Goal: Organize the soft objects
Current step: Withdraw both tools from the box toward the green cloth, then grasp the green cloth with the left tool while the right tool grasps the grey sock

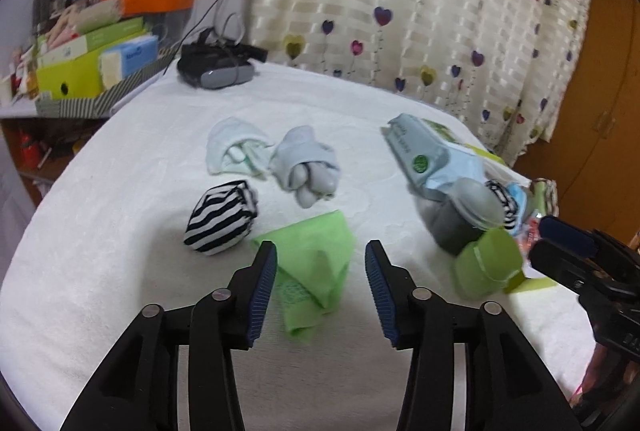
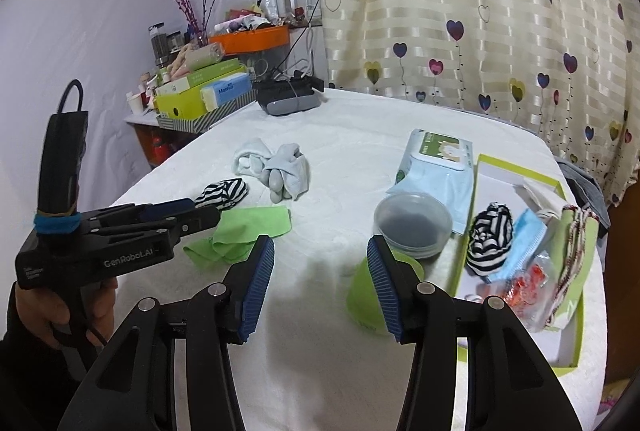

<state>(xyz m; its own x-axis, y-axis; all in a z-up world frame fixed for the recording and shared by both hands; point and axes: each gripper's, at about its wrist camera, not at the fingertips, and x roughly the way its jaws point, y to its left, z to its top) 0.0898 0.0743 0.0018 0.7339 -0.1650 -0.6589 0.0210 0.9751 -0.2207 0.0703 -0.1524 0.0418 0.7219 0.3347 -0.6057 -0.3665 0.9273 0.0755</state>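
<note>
A green cloth lies crumpled on the white bed cover. My left gripper hangs over it, open, and its pads do not touch the cloth. Beyond it lie a black-and-white striped sock ball, a pale grey sock bundle and a white sock. My right gripper is open over bare cover with nothing between its fingers, and a green cup lies by its right finger. In the right wrist view a hand holds the left gripper above the green cloth.
A green-rimmed box at the right holds a striped sock, a blue mask and packets. A grey round container and a wipes pack sit beside it. A headset lies at the far edge, beside a cluttered shelf.
</note>
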